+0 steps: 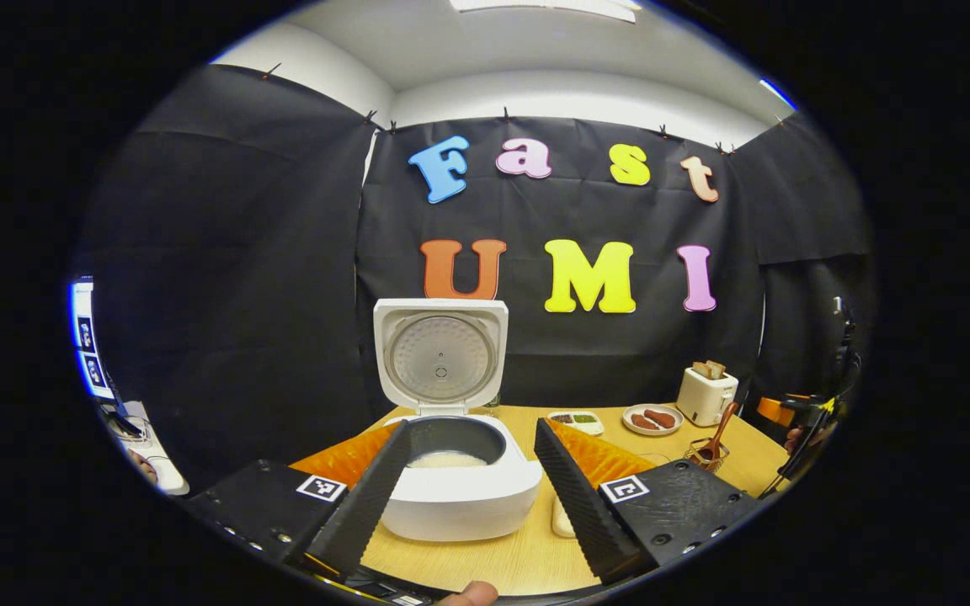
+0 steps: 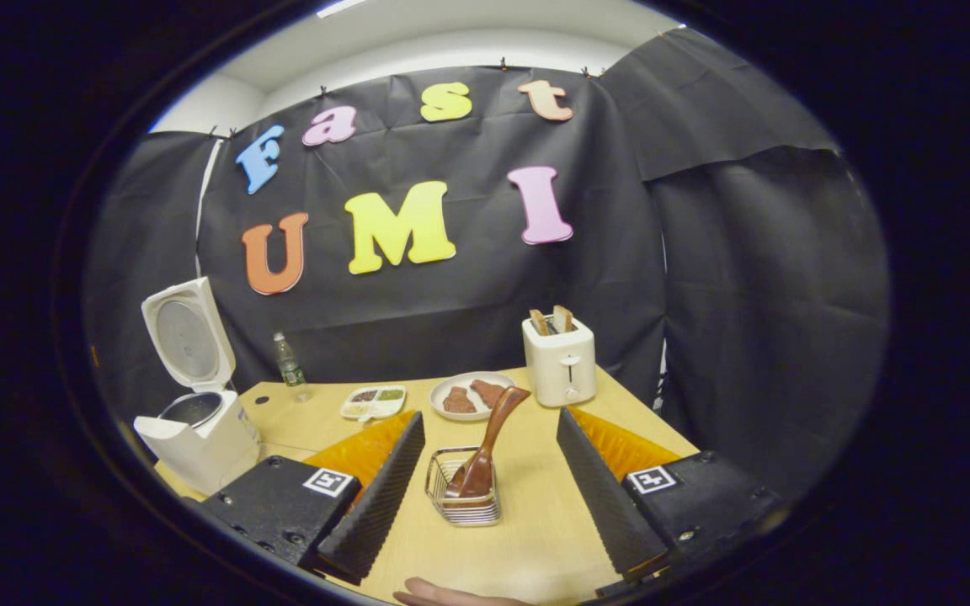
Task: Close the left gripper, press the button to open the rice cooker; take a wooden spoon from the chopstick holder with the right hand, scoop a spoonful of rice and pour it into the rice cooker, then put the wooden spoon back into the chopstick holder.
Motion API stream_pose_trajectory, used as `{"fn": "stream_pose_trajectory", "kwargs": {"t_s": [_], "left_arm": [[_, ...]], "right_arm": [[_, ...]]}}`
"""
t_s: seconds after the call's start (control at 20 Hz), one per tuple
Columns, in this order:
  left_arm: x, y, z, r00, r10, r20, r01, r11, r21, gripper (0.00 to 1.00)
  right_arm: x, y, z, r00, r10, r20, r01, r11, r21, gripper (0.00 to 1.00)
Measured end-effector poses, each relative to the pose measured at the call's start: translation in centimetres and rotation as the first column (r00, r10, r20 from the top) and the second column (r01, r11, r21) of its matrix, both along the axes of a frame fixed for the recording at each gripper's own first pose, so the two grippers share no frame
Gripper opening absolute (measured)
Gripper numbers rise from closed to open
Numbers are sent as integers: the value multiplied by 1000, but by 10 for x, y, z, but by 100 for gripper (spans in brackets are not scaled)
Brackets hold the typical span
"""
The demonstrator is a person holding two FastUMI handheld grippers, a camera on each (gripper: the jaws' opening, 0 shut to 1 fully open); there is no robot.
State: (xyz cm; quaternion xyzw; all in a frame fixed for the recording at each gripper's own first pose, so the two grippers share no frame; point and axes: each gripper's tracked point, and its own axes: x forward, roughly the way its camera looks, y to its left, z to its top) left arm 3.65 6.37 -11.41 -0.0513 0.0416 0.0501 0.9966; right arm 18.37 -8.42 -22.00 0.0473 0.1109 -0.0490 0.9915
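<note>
The rice cooker (image 1: pixel 458 471) is standing on the table (image 1: pixel 527 555) with its lid (image 1: pixel 440 357) raised upright, white rice showing in the pot. The left gripper (image 1: pixel 472 480) is hovering before it, fingers spread wide. The wooden spoon (image 2: pixel 485 450) is leaning in the wire chopstick holder (image 2: pixel 462 488), between the right gripper's (image 2: pixel 489 480) released fingers. A toaster (image 2: pixel 561 362) is standing farther back.

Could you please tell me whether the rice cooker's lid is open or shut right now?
Open. The rice cooker has its lid standing upright behind the pot, whose inside shows with something white in it.
</note>
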Motion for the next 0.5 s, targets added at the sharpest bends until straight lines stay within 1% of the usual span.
{"fn": "stream_pose_trajectory", "kwargs": {"t_s": [0.1, 0.25, 0.35, 0.5], "left_arm": [[-12, -2, 9, 999, -5, 31, 5, 1000, -5, 94], [-30, -7, 15, 998, -31, 61, 32, 999, -13, 94], [-40, -1, 17, 997, -22, 77, 22, 1000, -2, 94], [-51, 0, 17, 996, -28, 85, 28, 1000, -3, 94]], "right_arm": [[19, -5, -13, 1000, -13, -16, 12, 999, -29, 100], [44, -20, -40, 995, -55, -83, 51, 998, -45, 100], [60, -30, -55, 990, -84, -115, 77, 995, -61, 100], [82, -32, -82, 980, -79, -183, 79, 997, -6, 100]]}}
